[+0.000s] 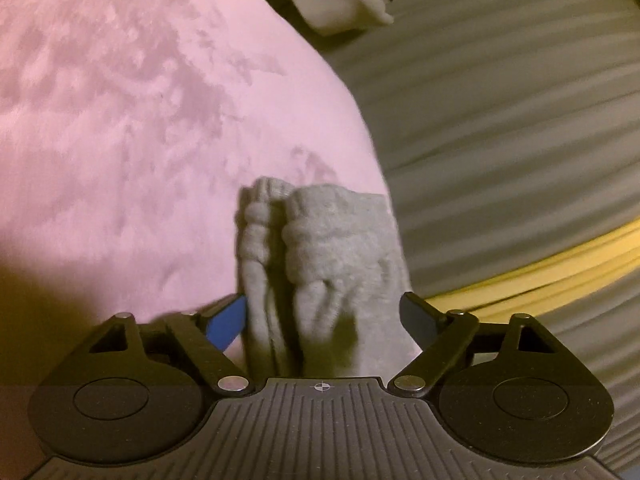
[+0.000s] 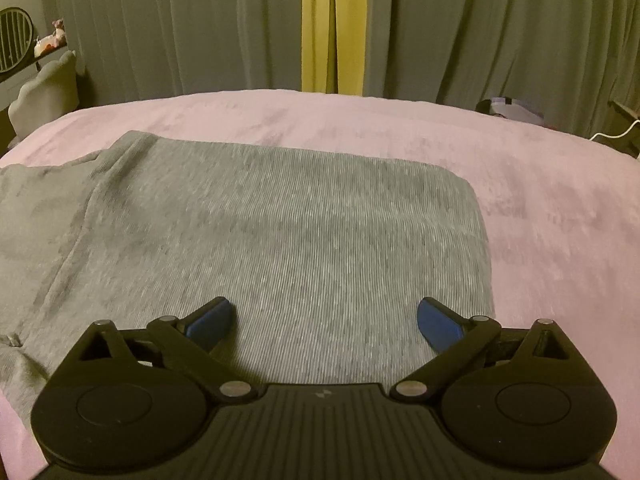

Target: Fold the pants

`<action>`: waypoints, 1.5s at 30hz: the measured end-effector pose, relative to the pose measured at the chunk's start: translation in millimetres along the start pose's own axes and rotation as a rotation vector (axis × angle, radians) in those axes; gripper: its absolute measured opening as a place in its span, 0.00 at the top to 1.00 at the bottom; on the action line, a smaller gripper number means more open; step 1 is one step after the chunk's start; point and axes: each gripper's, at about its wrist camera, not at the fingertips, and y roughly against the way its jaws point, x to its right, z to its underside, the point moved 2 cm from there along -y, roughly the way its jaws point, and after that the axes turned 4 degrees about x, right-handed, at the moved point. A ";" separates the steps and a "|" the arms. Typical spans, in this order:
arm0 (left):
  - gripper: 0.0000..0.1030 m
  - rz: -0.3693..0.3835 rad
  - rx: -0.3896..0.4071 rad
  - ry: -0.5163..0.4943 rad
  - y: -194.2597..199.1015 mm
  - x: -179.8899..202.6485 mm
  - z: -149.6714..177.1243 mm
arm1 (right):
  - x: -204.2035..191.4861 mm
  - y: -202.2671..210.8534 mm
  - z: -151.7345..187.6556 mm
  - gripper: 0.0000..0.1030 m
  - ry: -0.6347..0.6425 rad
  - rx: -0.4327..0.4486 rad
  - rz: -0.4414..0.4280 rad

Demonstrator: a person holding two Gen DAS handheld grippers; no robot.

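The grey ribbed pants (image 2: 280, 232) lie folded flat on the pink bed cover (image 2: 540, 200), with one leg running off to the left. My right gripper (image 2: 326, 320) hovers over their near part, open wide, nothing between its fingers. In the left wrist view a bunched, gathered end of the pants (image 1: 320, 236) lies near the bed's edge, between the fingers of my left gripper (image 1: 320, 316). That gripper stands wide open. Its left pad (image 1: 226, 322) is right beside the cloth and the right one is just off it. I see no squeeze on the fabric.
Grey curtains (image 2: 160, 32) with a yellow strip (image 2: 334, 24) hang behind the bed. A pale scalloped chair back (image 2: 48, 92) stands at the far left, by a shelf with small items. A dark object with a white cable (image 2: 516, 110) sits past the bed's right edge.
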 end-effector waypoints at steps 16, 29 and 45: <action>0.43 0.063 -0.001 -0.101 -52.6 -4.3 -16.8 | 0.4 -4.6 2.4 0.03 0.000 0.028 0.001; 0.61 0.048 0.031 -0.175 -49.1 10.3 -9.0 | 0.7 -2.2 3.0 0.04 0.000 0.035 0.001; 0.67 0.391 0.070 -0.751 48.8 206.9 100.0 | 48.7 62.7 -15.7 0.04 -0.368 0.115 -0.125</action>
